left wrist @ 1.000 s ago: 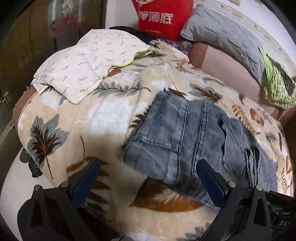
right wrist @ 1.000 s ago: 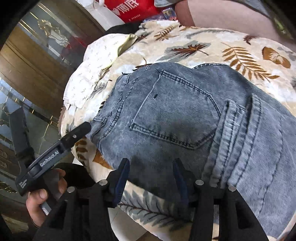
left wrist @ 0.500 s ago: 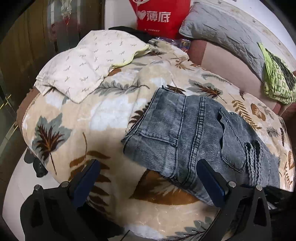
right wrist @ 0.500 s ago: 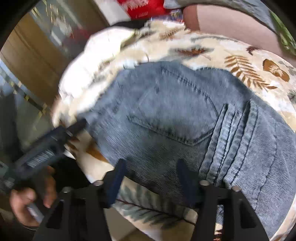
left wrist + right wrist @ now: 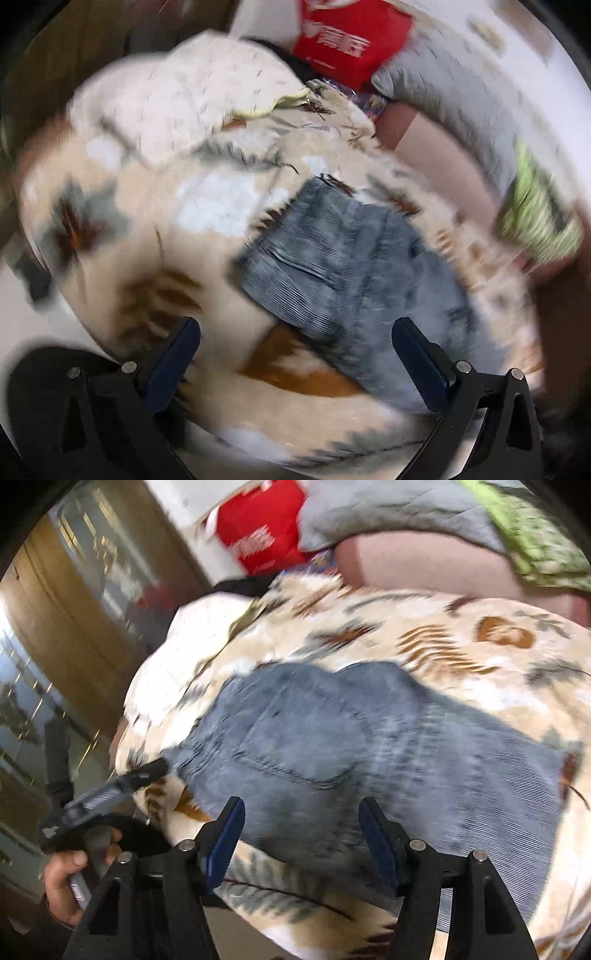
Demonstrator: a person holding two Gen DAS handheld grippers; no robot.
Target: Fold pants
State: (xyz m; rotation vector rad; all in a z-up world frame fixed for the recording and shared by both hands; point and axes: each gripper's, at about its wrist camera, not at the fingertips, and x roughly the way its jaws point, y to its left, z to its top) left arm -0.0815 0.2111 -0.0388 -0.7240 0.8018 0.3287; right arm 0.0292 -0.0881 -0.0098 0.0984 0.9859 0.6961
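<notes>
Lying folded on the leaf-print blanket [image 5: 461, 672], the jeans [image 5: 369, 746] look soft yet heavy.
Left gripper [image 5: 295, 354] and right gripper [image 5: 301, 834] gape empty; pinch the thick near hem.

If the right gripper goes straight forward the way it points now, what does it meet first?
Most likely the folded jeans: the open right gripper points down at the denim near its back pocket, with nothing between. Blur makes depth uncertain.
</notes>
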